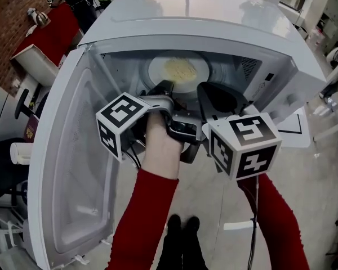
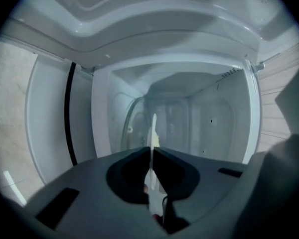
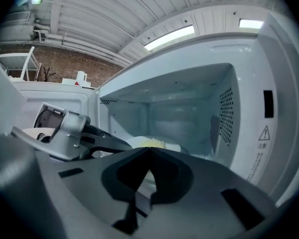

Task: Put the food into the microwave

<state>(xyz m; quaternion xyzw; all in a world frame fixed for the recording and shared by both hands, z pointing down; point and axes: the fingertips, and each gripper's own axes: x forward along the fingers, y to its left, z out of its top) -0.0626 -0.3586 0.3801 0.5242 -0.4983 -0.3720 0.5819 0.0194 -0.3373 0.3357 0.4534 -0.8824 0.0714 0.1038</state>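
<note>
A white plate (image 1: 158, 72) with yellow food (image 1: 179, 67) lies inside the open microwave (image 1: 214, 16). My left gripper (image 1: 164, 86) reaches into the cavity and is shut on the plate's near rim. In the left gripper view the rim (image 2: 153, 128) shows edge-on, pinched between the jaws of the left gripper (image 2: 152, 152). My right gripper (image 1: 209, 90) sits just right of it at the opening. Its jaws meet with nothing between them in the right gripper view (image 3: 149, 150). There the plate (image 3: 137, 142) and food (image 3: 153, 144) lie beyond the tips, and the left gripper's body (image 3: 70, 133) is on the left.
The microwave door (image 1: 73, 151) hangs open to the left. The control panel (image 1: 270, 83) is on the right of the opening. A red table (image 1: 53, 32) with a person beside it stands at the far left. The person's shoes (image 1: 181, 225) are on the floor below.
</note>
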